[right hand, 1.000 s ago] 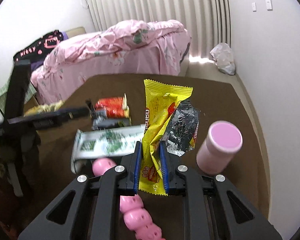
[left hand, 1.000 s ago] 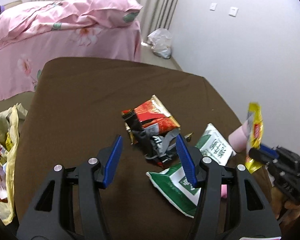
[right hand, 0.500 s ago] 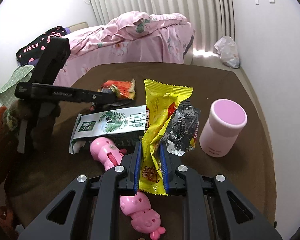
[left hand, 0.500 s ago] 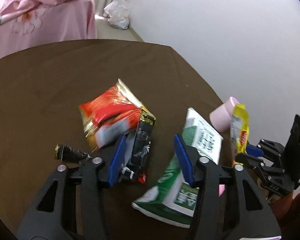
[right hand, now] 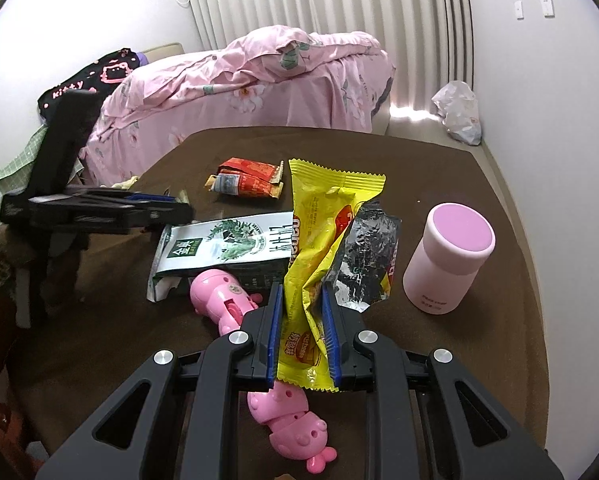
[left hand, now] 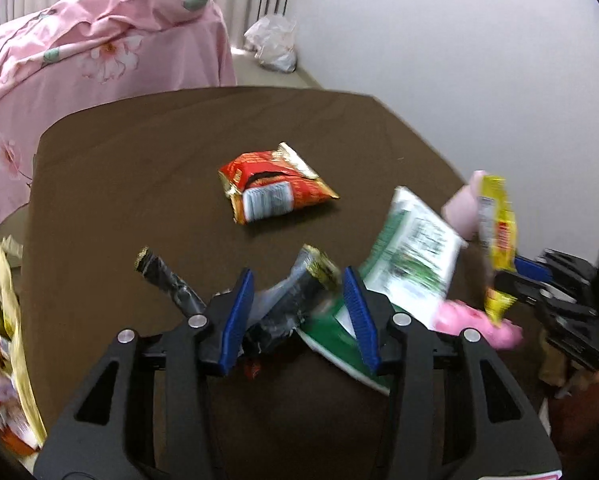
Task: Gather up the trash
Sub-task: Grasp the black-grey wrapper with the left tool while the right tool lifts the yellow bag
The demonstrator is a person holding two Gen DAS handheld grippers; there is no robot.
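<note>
The right gripper (right hand: 301, 322) is clenched on a yellow wrapper (right hand: 323, 240) at frame centre. The left gripper (left hand: 299, 312) is spread apart around a crumpled dark wrapper (left hand: 295, 300), low centre on the brown table (left hand: 139, 168). Judged mid-pickup; next it should pinch shut and lift.
</note>
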